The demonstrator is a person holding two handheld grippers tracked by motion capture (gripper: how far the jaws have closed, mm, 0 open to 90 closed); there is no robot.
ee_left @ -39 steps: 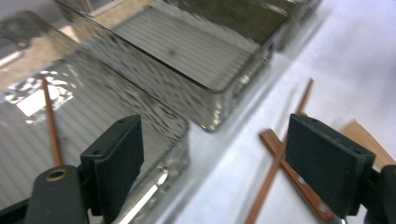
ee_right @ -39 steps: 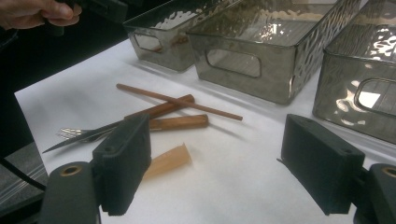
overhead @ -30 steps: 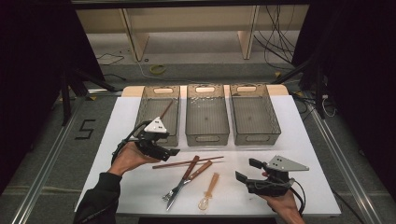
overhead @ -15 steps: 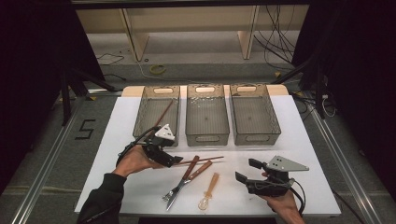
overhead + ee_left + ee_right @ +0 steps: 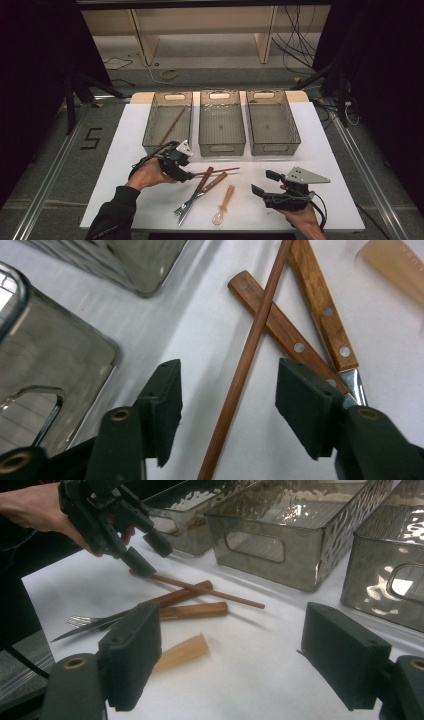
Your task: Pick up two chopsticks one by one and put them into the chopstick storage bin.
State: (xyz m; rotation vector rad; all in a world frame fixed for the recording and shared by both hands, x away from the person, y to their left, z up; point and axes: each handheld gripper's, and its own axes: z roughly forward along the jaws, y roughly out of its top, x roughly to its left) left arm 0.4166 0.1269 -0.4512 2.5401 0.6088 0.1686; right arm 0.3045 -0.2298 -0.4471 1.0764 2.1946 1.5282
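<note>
White board covers the table (image 5: 125, 150), with a dark floor and pale wooden shelving behind it. 3 clear bins stand in a row at the far side; the left bin (image 5: 167, 122) already holds 1 chopstick (image 5: 172, 125), while the middle bin (image 5: 222, 122) and the right bin (image 5: 272, 122) look bare.

The left gripper (image 5: 192, 172) hangs low over the board, just in front of the left bin. Its jaws have just been closing, and a second chopstick (image 5: 245, 365) lies on the board between them. In the left gripper view a gap shows on each side of the stick, so the pads do not yet press on it. Just beyond the jaws that chopstick crosses over 2 wooden handles (image 5: 300, 330), which belong to a knife and a fork (image 5: 197, 192) lying side by side. Past those, further from the left gripper, lies a pale orange plastic spoon (image 5: 225, 202).

The right gripper (image 5: 265, 182) sits well apart from the left one, near the front edge of the table. Its jaws stand wide apart with nothing between them, and the spoon lies just ahead of its left jaw.
</note>
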